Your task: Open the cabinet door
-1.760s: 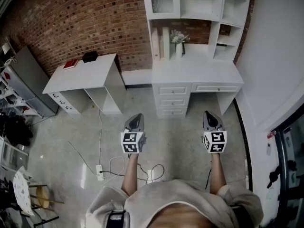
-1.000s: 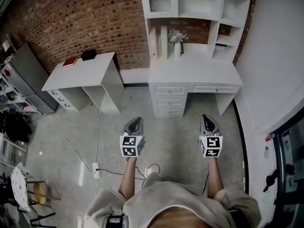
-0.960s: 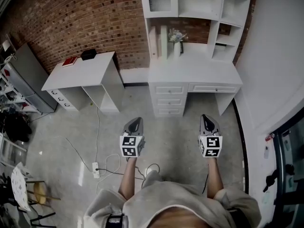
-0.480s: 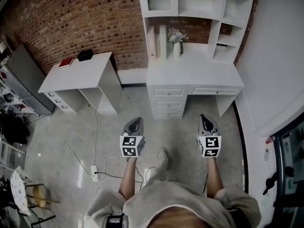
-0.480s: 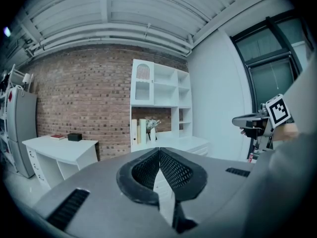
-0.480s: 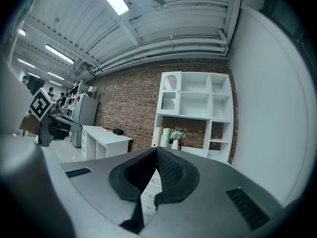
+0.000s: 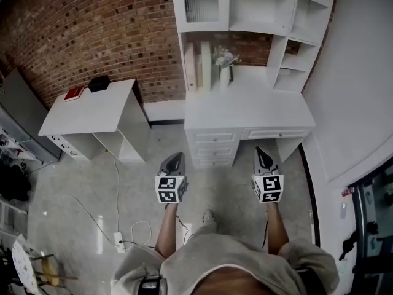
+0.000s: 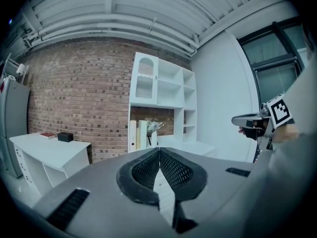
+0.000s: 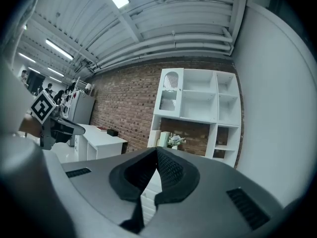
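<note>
Left tool far from cabinet door

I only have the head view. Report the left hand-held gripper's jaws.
Observer: In the left gripper view, the left hand-held gripper has its jaws together, nothing between them.
Operator: Now the right one.
Observer: The right hand-held gripper is shut too, and empty.
Operator: Say what the left one lines up with.
Observer: In its own view the tips sit just below the white vase of flowers; the white arched glass-panelled cabinet door is higher, slightly left, and closed.
</note>
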Motion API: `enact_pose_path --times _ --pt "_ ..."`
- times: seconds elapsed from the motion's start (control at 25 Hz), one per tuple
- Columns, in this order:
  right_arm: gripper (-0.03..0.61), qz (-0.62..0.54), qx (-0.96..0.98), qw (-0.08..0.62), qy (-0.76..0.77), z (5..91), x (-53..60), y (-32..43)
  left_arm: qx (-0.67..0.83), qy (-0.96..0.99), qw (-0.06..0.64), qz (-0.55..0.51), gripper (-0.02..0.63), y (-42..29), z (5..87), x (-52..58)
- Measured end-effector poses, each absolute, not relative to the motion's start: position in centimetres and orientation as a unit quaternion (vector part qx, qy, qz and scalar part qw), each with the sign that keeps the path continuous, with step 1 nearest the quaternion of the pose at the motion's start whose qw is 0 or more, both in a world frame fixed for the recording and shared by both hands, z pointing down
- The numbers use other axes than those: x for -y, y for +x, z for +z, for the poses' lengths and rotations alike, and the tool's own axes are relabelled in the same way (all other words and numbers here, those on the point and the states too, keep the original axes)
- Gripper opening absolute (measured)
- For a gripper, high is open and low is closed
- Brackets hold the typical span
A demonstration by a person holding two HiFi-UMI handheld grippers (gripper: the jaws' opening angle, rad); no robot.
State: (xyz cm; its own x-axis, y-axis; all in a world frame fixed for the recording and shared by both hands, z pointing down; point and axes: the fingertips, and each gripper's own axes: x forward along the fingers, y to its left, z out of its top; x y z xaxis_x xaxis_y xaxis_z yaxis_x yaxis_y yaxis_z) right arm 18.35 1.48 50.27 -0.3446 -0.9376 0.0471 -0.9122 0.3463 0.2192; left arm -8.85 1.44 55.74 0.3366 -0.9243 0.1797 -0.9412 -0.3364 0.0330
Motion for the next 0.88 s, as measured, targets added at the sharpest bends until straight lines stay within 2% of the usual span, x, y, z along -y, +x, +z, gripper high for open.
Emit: enact_pose_path --times 0.52,0.88 --pt "0.014 -0.096 0.805 0.091 0.579 48.8 12.9 15.9 0.550 0.832 0.045 0.046 0.028 -9.9 53.3 14.7" --pt "0.014 -0.083 0.800 0.105 0.585 50.0 18.2 15.1 0.531 0.845 0.046 0.053 0.028 -9.4 53.3 21.0"
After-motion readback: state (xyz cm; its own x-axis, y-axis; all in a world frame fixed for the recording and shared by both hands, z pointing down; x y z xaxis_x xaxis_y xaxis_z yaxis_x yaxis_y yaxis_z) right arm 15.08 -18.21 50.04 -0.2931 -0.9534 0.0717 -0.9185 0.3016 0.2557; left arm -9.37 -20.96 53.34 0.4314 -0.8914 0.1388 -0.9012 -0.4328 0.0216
